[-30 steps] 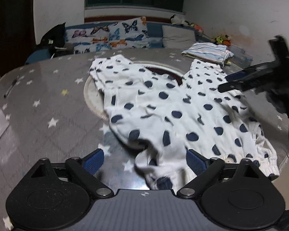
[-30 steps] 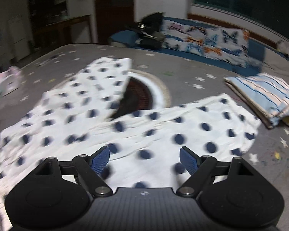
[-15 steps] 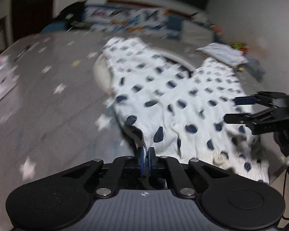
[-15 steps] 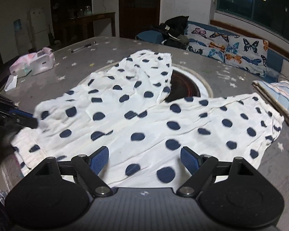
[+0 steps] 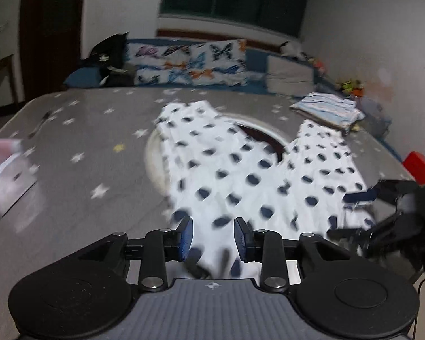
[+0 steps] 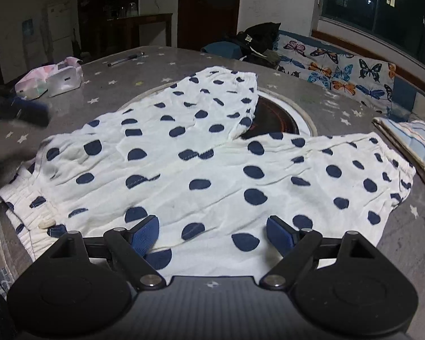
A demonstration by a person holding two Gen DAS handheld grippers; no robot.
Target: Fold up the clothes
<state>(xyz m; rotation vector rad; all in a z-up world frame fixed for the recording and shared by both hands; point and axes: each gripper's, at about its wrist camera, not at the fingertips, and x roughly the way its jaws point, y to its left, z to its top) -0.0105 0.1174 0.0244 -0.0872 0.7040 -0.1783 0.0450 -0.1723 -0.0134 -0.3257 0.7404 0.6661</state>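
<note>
White trousers (image 6: 212, 164) with navy dots, spread flat and wrinkled on the table (image 6: 104, 85), legs splayed over a round hob (image 6: 272, 119), left gripper (image 5: 212, 240) partly parted and empty, right gripper (image 6: 212, 232) wide apart, empty

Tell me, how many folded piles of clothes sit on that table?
1: a striped pile at the far right edge of the table, beside the spread polka-dot trousers. Others may lie out of view.

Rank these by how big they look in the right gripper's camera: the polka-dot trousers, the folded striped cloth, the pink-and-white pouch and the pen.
1. polka-dot trousers, by far the largest.
2. folded striped cloth, though the frame's edge cuts it off.
3. pink-and-white pouch; it lies farther off, so ranks two and three are unsure.
4. pen.
</note>
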